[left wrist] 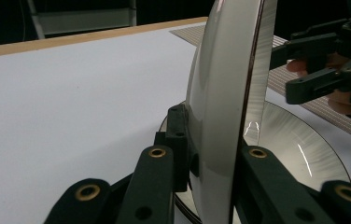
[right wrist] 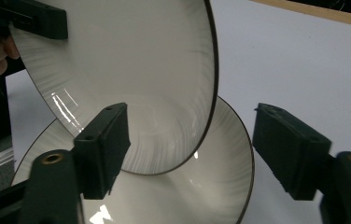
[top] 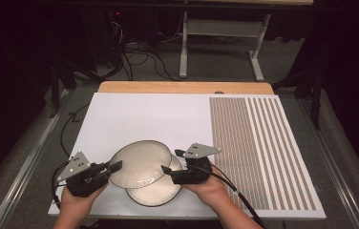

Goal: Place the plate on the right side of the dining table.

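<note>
Your left gripper (top: 114,167) has its jaws clamped on the near rim of the upper plate (top: 140,163), which rises tilted between them in the left gripper view, lifted over the lower plate (top: 154,191) that lies flat on the white surface (top: 139,117). Your right gripper (top: 170,163) has its jaws partly apart, gripping nothing; the upper plate's far edge sits between them, overlapping the left jaw, well short of the right. No brand, label or writing can be read on either plate.
</note>
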`<state>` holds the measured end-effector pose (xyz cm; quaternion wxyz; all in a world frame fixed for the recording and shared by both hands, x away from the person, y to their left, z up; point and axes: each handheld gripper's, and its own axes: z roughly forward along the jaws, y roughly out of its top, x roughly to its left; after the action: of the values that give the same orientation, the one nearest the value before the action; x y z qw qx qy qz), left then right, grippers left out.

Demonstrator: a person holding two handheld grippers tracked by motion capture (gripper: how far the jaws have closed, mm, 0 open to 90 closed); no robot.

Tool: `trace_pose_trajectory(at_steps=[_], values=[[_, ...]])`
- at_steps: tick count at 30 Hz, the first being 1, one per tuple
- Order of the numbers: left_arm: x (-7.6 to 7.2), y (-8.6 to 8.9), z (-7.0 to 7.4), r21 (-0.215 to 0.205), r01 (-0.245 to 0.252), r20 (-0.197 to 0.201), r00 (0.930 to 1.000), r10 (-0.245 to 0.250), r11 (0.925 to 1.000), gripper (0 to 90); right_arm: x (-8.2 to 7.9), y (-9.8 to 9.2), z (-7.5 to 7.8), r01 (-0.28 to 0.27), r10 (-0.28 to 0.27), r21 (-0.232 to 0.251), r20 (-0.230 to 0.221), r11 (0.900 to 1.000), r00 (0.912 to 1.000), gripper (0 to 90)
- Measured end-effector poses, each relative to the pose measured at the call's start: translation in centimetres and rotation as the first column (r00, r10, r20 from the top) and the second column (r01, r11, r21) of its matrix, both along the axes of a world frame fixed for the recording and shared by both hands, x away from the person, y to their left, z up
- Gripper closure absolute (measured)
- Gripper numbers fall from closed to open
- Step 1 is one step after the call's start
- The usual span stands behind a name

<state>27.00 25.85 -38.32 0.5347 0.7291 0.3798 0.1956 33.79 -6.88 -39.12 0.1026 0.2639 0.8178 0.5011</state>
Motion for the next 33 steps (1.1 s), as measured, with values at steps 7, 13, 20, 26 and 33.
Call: trace_pose_trajectory(at_steps=[7,13,20,26,33], values=[[-0.1,0.0,0.0,0.005,0.003,0.007,1.0,-0.003,1.0,80.7,1.2,1.3,-0.8,-0.012,0.013,0.023,-0.055,1.0,0.9984,53.4],[0.1,0.0,0.0,-0.004,0.0,-0.003,1.0,0.0,1.0,80.6,1.7,1.3,-1.5,-0.014,0.016,0.015,-0.101,1.0,0.9948,66.3],[0.1,0.1,0.0,-0.006,-0.001,-0.012,0.9999,0.001,1.0,80.6,2.1,0.8,-1.5,-0.025,0.032,0.045,-0.149,0.999,0.9883,83.4],[0.3,0.0,-0.2,-0.027,-0.006,-0.044,0.999,0.005,0.9996,80.7,2.2,0.6,-1.4,-0.012,0.023,0.066,-0.173,0.998,0.9847,84.7],[0.3,-0.6,0.5,-0.038,0.001,-0.021,0.9998,-0.001,0.9993,80.6,1.8,-0.2,-0.3,-0.014,0.024,0.079,-0.131,0.997,0.9911,85.3]])
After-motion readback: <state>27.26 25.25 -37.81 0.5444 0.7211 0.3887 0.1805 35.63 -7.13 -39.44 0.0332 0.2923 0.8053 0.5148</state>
